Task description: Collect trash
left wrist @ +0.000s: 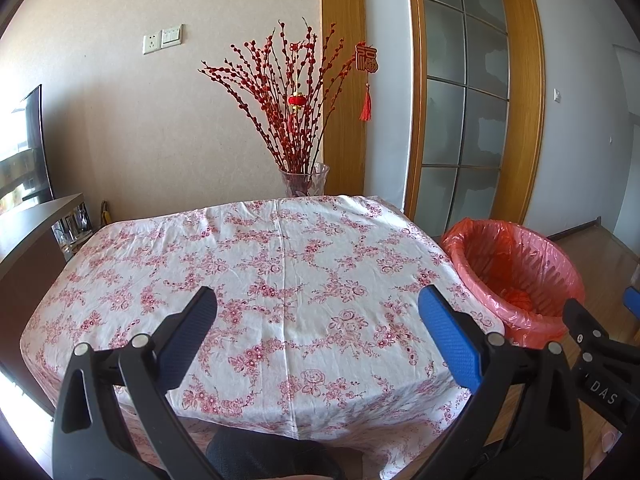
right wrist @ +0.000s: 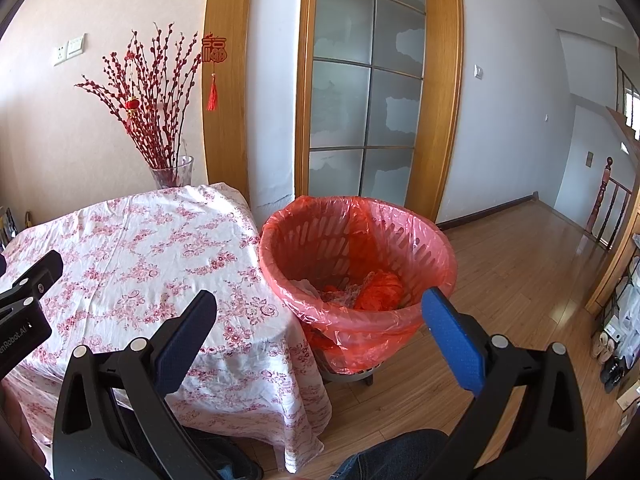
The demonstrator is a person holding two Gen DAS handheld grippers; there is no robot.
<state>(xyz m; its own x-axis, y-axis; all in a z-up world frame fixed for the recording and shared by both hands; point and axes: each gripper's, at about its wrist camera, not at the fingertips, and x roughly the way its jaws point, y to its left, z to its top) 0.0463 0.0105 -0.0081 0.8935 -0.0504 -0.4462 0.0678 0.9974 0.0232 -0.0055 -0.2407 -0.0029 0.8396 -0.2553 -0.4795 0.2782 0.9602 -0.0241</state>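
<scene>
both grippers, left (left wrist: 318, 308) and right (right wrist: 319, 308), hang spread and empty. trash (right wrist: 360, 290) sits in the bin (right wrist: 448, 256) just ahead of our right; we see none on the tablecloth (left wrist: 280, 248), so we'd scan before reaching.

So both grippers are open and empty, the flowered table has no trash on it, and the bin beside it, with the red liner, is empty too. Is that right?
Not quite: the bin is not empty. The right wrist view shows crumpled red and pale scraps at its bottom. The rest holds: left gripper and right gripper are open and empty, and the table bears no trash.
</scene>
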